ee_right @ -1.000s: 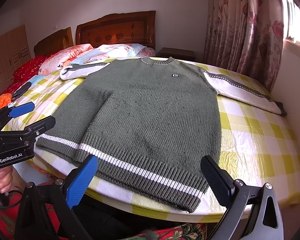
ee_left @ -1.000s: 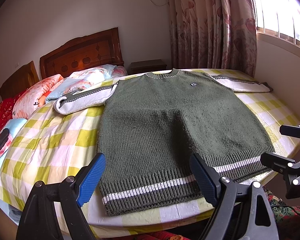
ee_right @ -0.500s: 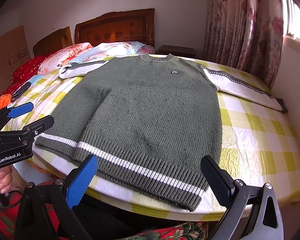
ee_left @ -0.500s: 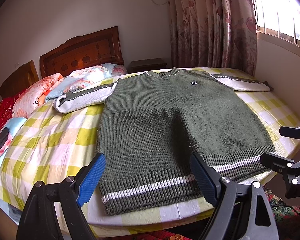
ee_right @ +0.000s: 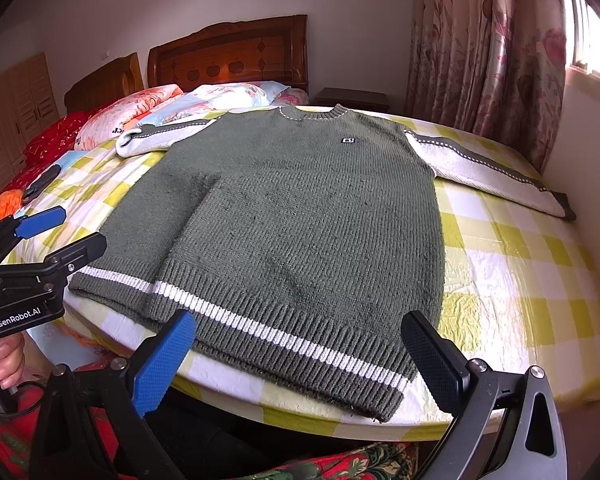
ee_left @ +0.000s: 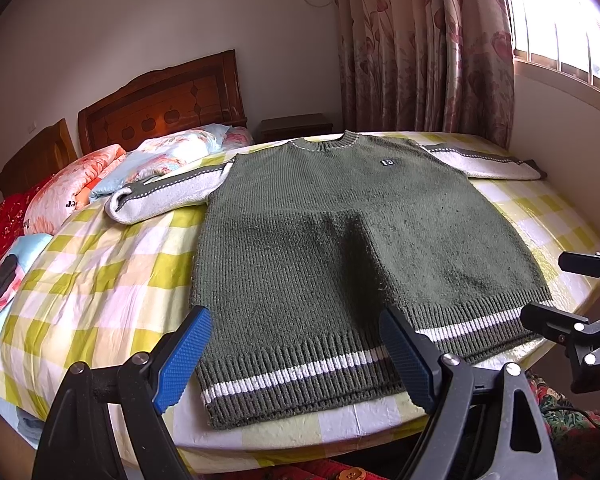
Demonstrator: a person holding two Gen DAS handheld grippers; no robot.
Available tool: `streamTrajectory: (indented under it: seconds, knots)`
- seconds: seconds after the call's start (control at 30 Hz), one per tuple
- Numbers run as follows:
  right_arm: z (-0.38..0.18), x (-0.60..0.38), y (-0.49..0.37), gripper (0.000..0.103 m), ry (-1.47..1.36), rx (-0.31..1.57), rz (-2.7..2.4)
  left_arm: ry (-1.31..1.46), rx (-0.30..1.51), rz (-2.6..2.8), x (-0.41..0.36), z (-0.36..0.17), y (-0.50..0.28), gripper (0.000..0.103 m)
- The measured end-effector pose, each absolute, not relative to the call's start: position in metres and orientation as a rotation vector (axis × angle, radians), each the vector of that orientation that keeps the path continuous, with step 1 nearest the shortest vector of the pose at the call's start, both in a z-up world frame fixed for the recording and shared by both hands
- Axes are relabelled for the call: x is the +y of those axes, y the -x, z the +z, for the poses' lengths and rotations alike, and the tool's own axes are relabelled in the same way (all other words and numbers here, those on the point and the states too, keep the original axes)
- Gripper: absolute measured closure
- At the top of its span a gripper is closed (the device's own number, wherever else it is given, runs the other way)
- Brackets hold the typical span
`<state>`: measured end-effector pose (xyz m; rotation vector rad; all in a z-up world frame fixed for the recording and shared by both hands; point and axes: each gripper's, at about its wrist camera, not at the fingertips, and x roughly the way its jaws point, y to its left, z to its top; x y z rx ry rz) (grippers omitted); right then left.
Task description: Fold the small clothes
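Bed [ee_left: 100,280] bears sweater [ee_left: 340,248]; left claw [ee_left: 296,356], right claw [ee_right: 300,360] gape, empty.

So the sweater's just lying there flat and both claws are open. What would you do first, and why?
Probably bring the right gripper over to the long sleeve and fold it across the chest. The sweater lies flat on the bed with both sleeves spread out, and both grippers hover open at the hem, holding nothing.
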<state>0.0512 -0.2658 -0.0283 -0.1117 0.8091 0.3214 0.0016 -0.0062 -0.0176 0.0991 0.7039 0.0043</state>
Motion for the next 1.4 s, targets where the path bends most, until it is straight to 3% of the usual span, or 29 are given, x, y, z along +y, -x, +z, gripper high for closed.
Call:
streamTrajectory:
  seconds: [0.47, 0.9, 1.1, 1.2, 1.3, 1.4]
  knots:
    - [-0.041, -0.278, -0.067, 0.0, 0.088, 0.839, 0.29, -0.129, 0.755, -0.032, -0.01, -0.024, -0.027, 0.016]
    - [-0.066, -0.424, -0.222, 0.0, -0.301, 0.997, -0.014, -0.16, 0.84, -0.038, -0.021, -0.033, -0.218, 0.016]
    - [-0.065, -0.491, -0.296, 0.0, -0.443, 0.931, -0.117, -0.141, 0.934, -0.038, -0.026, -0.062, -0.283, 0.016]
    - [-0.064, -0.515, -0.332, 0.0, -0.49, 0.875, -0.141, -0.076, 0.94, -0.058, -0.017, -0.069, -0.301, 0.014]
    - [-0.064, -0.533, -0.365, 0.0, -0.514, 0.842, -0.188, -0.023, 0.921, -0.085, -0.004, -0.076, -0.306, 0.002]
    - [-0.062, -0.546, -0.377, 0.0, -0.548, 0.793, -0.249, -0.034, 0.924, -0.096, -0.006, -0.076, -0.307, 0.0]
